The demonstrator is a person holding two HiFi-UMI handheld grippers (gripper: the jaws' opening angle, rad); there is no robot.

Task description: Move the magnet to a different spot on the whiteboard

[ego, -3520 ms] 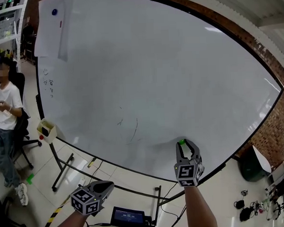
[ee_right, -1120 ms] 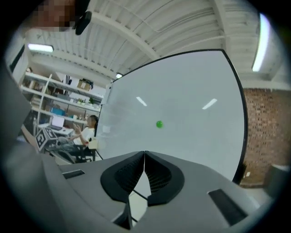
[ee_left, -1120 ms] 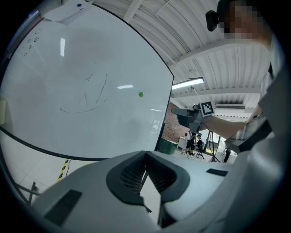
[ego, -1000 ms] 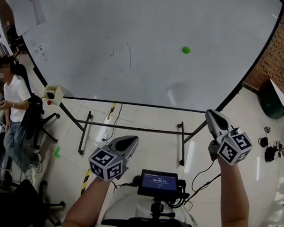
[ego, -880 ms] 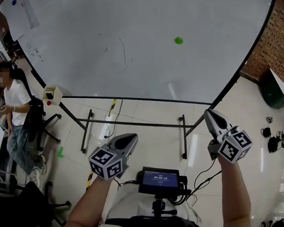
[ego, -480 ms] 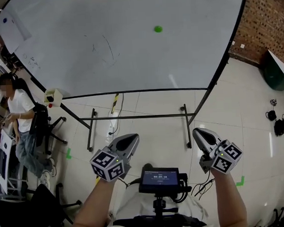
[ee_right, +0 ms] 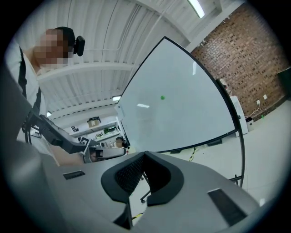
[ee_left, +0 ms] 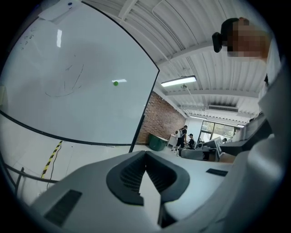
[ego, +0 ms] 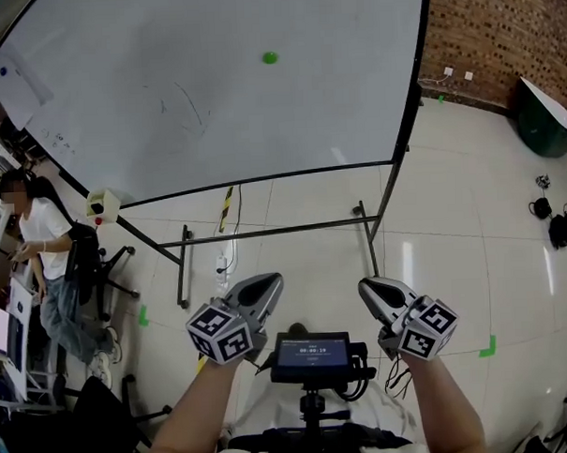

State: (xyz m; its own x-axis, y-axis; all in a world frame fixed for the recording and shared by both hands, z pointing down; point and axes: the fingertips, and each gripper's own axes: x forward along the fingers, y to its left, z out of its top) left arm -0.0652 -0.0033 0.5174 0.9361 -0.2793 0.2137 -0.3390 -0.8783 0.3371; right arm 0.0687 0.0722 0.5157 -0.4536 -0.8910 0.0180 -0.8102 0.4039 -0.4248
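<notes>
Round green magnet (ego: 270, 57) on glossy whiteboard (ego: 146, 77); L tool (ego: 273, 282) & R tool (ego: 366, 287) clenched, empty.

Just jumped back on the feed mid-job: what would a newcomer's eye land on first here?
The big whiteboard fills the upper half of the head view, with one small green magnet stuck near its top middle. Low in the foreground, the left tongs and right tongs hang shut and empty, well short of the board, flanking a small screen. A person is at the far left.
</notes>
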